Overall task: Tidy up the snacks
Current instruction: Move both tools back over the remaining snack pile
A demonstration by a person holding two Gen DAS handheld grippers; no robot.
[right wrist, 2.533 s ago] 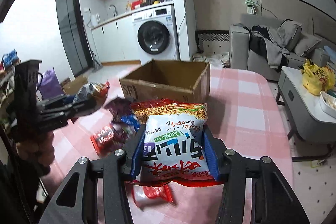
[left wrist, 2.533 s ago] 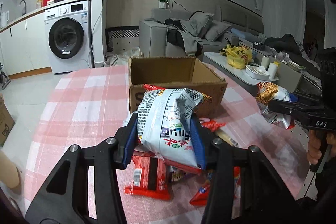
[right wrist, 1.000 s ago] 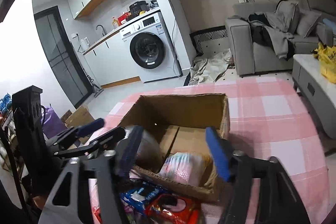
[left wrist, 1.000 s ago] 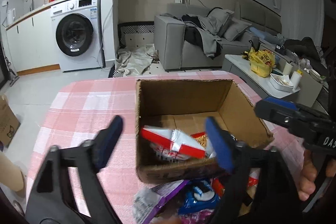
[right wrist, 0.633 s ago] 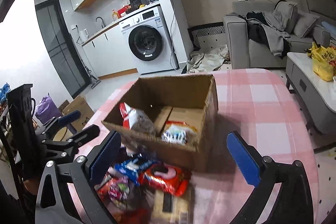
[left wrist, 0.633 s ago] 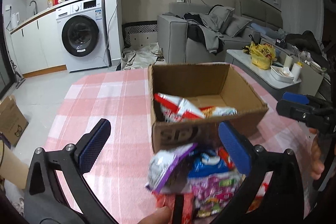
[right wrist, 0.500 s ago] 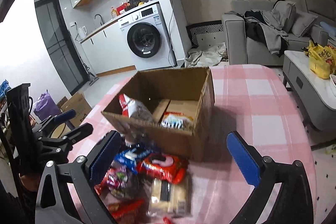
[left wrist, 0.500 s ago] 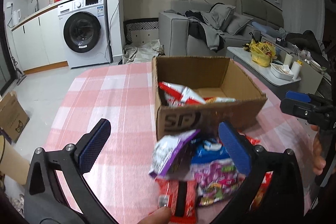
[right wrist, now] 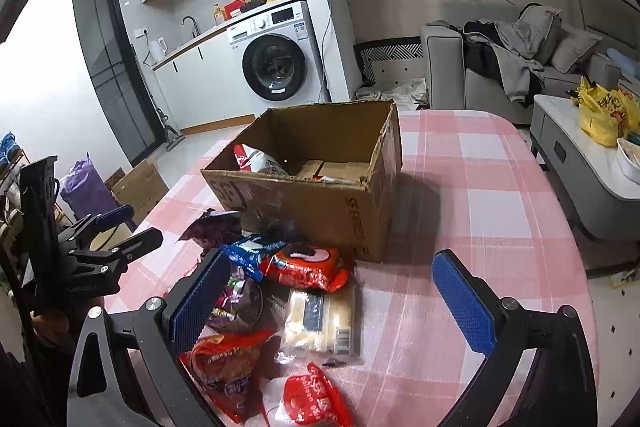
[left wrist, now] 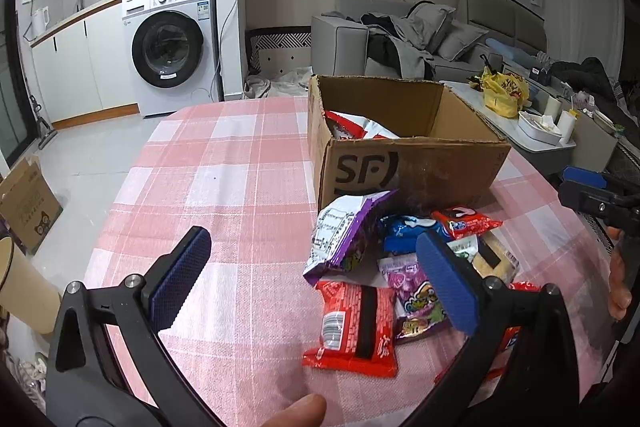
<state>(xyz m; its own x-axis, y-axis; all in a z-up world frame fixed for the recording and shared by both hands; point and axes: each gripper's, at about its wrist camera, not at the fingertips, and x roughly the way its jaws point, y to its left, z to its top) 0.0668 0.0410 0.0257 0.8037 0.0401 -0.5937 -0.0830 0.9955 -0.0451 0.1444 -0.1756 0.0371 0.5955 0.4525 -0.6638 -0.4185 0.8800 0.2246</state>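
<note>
Left gripper (left wrist: 312, 275): jaws spread wide, having just been opening, with nothing pinched between the blue pads (left wrist: 180, 277). Only checked tablecloth (left wrist: 224, 187) and the near edge of the snack pile lie in the gap.

Right gripper (right wrist: 332, 303): jaws likewise spread wide after opening, nothing clamped. A pale cracker pack (right wrist: 320, 319) lies flat on the cloth in the gap, touching neither pad.

Cardboard box (left wrist: 404, 151): stands open-topped on the table ahead of both grippers, ahead and to the right of the left one, ahead and slightly left of the right one. Two snack bags rest inside, one red-and-white bag (left wrist: 356, 125) leaning at the box's left inner corner as the left wrist view shows it; the second is barely visible over the front wall.

Loose snacks: heaped on the cloth between the box front and the grippers. Seen from the left gripper, a purple-and-white bag (left wrist: 344, 231) stands tilted just ahead of its right finger, a red flat pack (left wrist: 356, 327) lies nearest between the fingers, and a blue pack (left wrist: 412, 227) and a red pouch (left wrist: 464, 221) sit close against the box. Seen from the right gripper, the pile crowds its left finger, with an orange-red bag (right wrist: 228, 367) partly beneath that finger.

A fingertip (left wrist: 296, 411) shows at the lower edge of the left view.
</note>
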